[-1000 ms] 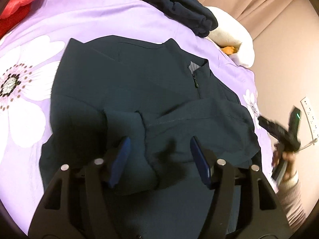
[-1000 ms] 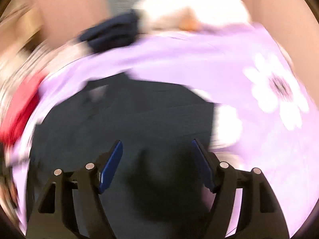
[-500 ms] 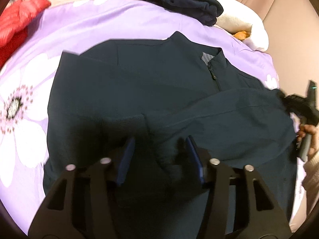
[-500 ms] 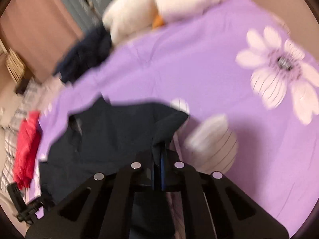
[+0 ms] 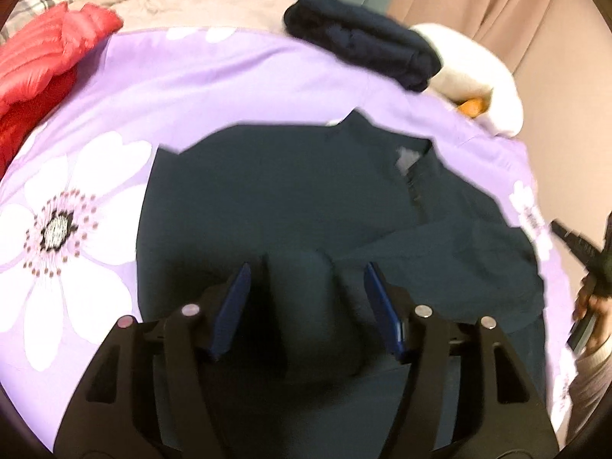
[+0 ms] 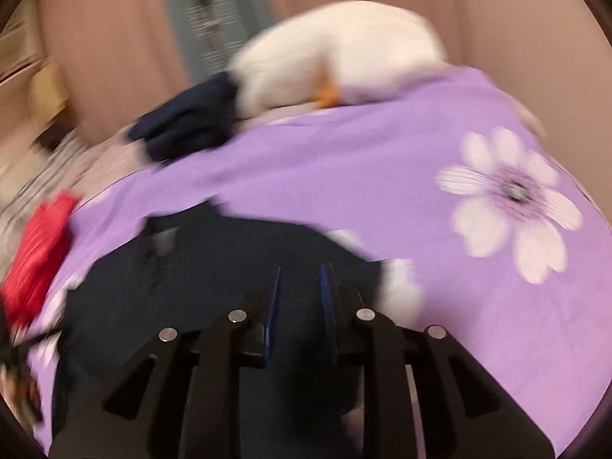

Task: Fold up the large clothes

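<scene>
A dark navy zip-neck jacket (image 5: pixel 287 191) lies flat on the purple flowered bedspread (image 5: pixel 191 76), its right side folded in over the front. My left gripper (image 5: pixel 306 267) hovers over the jacket's near part. Its jaws are opening, and a folded sleeve end (image 5: pixel 310 306) lies between the blue pads without being pressed. In the blurred right wrist view my right gripper (image 6: pixel 301 269) is over the jacket's (image 6: pixel 214 267) right edge. Its jaws are opening from a narrow gap, with dark cloth seen behind them. That gripper also shows at the left view's right edge, held by a hand (image 5: pixel 593 306).
A red puffer jacket (image 5: pixel 46 61) lies at the far left. A folded navy garment (image 5: pixel 363 49) and a white plush toy (image 5: pixel 478 76) sit at the bed's far edge. Beige curtains hang behind them.
The right gripper shut on the jacket's right edge, carried it over the front, and now its jaws stand apart. The left gripper narrowed, then widened, and pulled back a little.
</scene>
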Motion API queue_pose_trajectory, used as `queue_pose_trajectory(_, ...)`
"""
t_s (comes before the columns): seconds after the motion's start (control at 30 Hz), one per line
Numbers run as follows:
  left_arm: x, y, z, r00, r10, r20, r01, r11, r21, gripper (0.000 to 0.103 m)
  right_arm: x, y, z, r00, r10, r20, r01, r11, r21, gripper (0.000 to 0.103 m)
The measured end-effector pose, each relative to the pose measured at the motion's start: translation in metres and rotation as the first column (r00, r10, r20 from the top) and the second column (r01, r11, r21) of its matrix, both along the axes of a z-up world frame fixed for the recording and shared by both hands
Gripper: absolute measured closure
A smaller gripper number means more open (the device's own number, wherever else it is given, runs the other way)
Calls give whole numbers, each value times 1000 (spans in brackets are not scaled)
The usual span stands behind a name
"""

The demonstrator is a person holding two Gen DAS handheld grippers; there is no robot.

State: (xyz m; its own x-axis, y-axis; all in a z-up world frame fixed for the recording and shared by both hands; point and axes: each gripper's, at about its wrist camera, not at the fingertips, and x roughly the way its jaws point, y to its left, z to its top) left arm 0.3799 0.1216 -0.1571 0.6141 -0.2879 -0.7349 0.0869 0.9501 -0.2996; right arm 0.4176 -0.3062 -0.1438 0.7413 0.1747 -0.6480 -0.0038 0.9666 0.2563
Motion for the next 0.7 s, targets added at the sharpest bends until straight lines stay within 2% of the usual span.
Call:
queue_pose_trajectory(0.1,3,-18,9,999,-47,22,48,998,-32,43,-4,45,-3,985,169,-36,-170,984,-45,81)
queue_pose_trajectory(0.17,5,-38,4,995,-99,7,99,995,-26,56,-6,73,-11,966,249,-66,-253,966,-61,81)
queue_pose_trajectory(0.2,4,-48,-2,991,-130,-12,130,991,-10,65,-8,91,-18,951,295,-89,-302,950,-78,81)
queue_pose_trajectory(0.23,2,-56,-9,987,-155,-32,155,988,4,69,-12,101,-22,943,316,-104,-326,941,-96,81)
queue_pose_trajectory(0.37,-20,-61,-42,977,-201,-77,207,976,74,70,-31,131,-56,900,384,-204,-414,900,-134,81)
queue_pose_trajectory(0.43,-26,-58,-54,972,-220,-77,225,972,69,72,-46,136,-76,892,388,-234,-433,882,-188,81)
queue_pose_trajectory(0.53,-33,-52,-51,973,-225,-55,227,972,54,72,-59,141,-74,894,397,-205,-439,866,-240,81)
queue_pose_trajectory(0.6,-32,-50,-46,977,-201,-64,204,978,43,72,-59,141,-66,895,393,-210,-436,870,-229,81)
queue_pose_trajectory(0.63,-33,-49,-41,979,-197,-54,199,979,46,68,-60,139,-62,898,393,-200,-431,876,-214,81)
queue_pose_trajectory(0.7,-35,-50,-31,984,-177,-14,178,981,77,46,-59,133,-49,911,381,-158,-406,894,-188,80)
